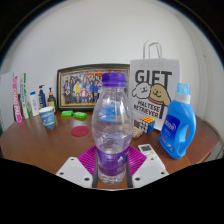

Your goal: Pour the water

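A clear plastic water bottle [111, 125] with a purple cap stands upright between my fingers, about half full of water. My gripper [111, 163] is shut on the bottle's lower body, with both purple pads pressed against its sides. The bottle's base sits just above the white finger bodies [75, 170]. A small blue cup [47, 117] stands on the wooden table [40, 150], well beyond the fingers and to the left.
A blue detergent bottle [177, 126] stands close on the right, with a white "GIFT" paper bag [155, 88] behind it. A framed photo [82, 85] leans on the back wall. Tubes and small bottles [25, 98] line the left. A pink lid [79, 130] and green lid [68, 113] lie mid-table.
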`<state>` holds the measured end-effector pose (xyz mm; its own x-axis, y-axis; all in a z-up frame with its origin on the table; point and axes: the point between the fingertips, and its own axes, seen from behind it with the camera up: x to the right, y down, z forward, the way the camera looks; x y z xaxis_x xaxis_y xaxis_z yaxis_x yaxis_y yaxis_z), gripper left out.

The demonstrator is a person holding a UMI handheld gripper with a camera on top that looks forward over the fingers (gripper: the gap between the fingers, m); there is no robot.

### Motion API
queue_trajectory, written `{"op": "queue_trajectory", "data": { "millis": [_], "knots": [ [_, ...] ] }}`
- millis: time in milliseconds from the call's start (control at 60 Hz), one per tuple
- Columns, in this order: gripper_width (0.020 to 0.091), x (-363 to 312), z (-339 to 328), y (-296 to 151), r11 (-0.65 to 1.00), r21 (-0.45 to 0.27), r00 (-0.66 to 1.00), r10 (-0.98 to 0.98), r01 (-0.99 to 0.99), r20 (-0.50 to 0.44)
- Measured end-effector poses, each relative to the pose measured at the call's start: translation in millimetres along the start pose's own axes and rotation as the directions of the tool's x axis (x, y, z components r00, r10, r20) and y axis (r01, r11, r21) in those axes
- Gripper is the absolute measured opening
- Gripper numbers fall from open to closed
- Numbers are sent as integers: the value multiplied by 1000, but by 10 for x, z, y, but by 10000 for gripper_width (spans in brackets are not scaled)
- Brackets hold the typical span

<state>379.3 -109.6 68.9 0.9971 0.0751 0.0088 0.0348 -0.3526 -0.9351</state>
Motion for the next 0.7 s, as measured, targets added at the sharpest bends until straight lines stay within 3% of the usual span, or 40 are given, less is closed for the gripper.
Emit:
{"op": "queue_trajectory", "data": {
  "millis": [67,317,700],
  "knots": [
    [360,3,3,-3,1000,0,1000,1,-1,-3],
    [359,25,52,-231,999,-11,997,-54,53,-54],
    [358,-363,508,-1385,879,-27,861,-472,476,-190]
  ]
}}
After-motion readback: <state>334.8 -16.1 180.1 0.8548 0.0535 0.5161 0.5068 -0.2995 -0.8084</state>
